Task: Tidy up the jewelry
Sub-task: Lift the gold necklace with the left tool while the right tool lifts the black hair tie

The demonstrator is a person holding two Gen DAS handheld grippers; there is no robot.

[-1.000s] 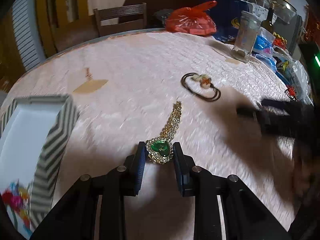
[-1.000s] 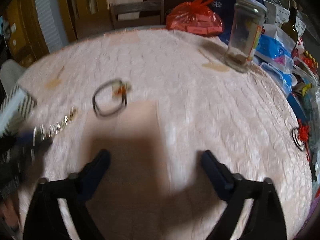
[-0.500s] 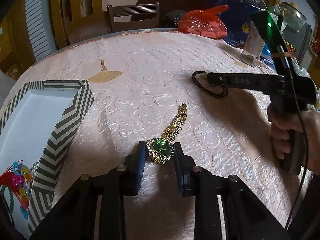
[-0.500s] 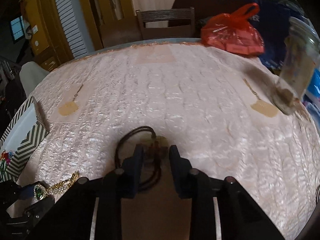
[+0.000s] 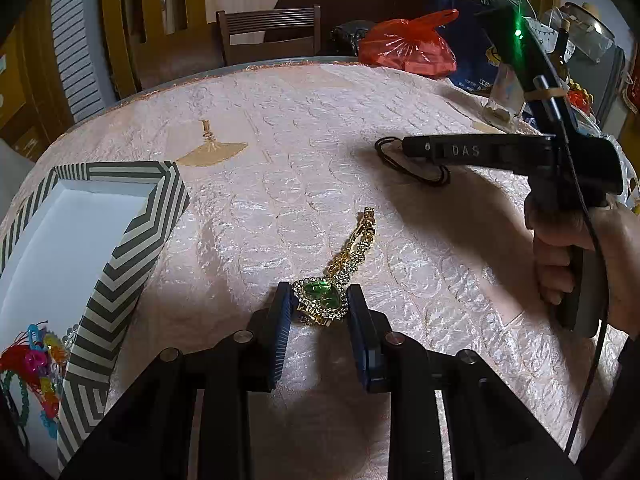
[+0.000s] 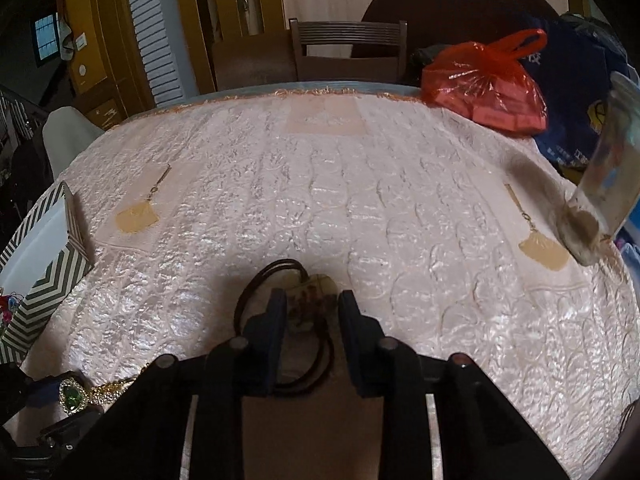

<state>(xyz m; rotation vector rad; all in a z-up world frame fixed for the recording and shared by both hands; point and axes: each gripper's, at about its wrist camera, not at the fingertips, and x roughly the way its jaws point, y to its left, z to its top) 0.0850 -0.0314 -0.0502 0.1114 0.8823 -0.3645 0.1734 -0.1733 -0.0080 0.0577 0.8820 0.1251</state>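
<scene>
A gold chain with a green heart pendant (image 5: 322,300) lies on the pink tablecloth; my left gripper (image 5: 320,312) is shut on the pendant, the chain trailing away over the cloth. It also shows in the right wrist view (image 6: 74,394). A dark cord necklace with a pale stone pendant (image 6: 312,298) lies further right; my right gripper (image 6: 312,312) is shut on that pendant. In the left wrist view the cord (image 5: 420,172) pokes out under the right gripper. A striped box (image 5: 120,264) with a white inside stands at the left.
Colourful beaded jewelry (image 5: 36,360) lies inside the box. A red plastic bag (image 6: 492,80), a glass jar (image 6: 604,184) and other clutter stand at the far right edge. A chair (image 6: 348,52) is behind the table.
My right gripper swung in over the cord necklace and closed on its pendant. My left gripper stayed shut on the green pendant; the view shifted to show more of the striped box.
</scene>
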